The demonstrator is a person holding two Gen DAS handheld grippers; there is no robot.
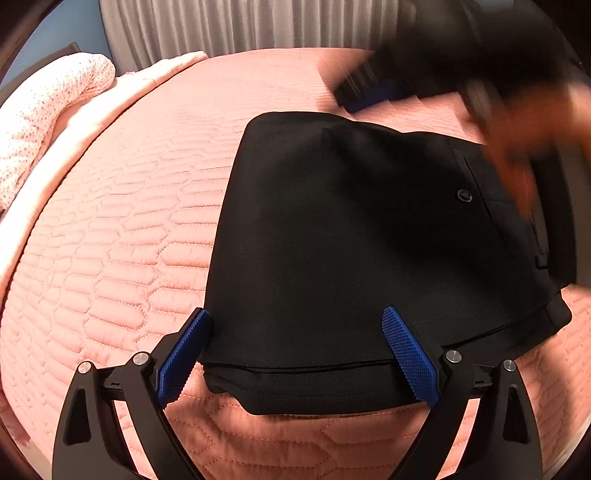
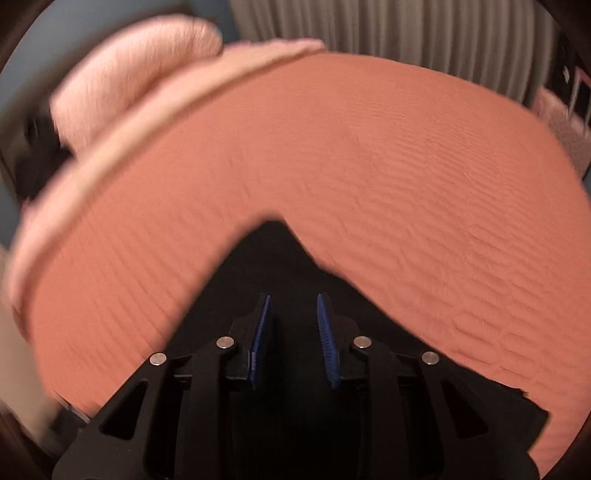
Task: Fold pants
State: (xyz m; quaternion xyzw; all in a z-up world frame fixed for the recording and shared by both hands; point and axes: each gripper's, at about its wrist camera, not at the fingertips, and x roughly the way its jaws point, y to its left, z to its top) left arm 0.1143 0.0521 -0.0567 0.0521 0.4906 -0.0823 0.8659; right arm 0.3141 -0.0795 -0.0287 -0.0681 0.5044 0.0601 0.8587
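Lay spread wide: a pink quilted bed cover. Rested flat on it, folded into a small stack: black pants. Hung over the near fold with blue fingers far apart, holding nothing: left gripper. Floated blurry above the pants, fingers a little apart, empty: right gripper.

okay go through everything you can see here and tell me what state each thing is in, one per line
Black pants: folded into a compact stack, lying flat on the quilt.
Left gripper: open, fingers wide apart over the pants' near edge.
Right gripper: fingers slightly apart over black fabric, nothing visibly clamped; blurred in motion.
Pink quilt: spread smooth.
Dotted blanket: bunched at the bed's edge.
Curtain: drawn.
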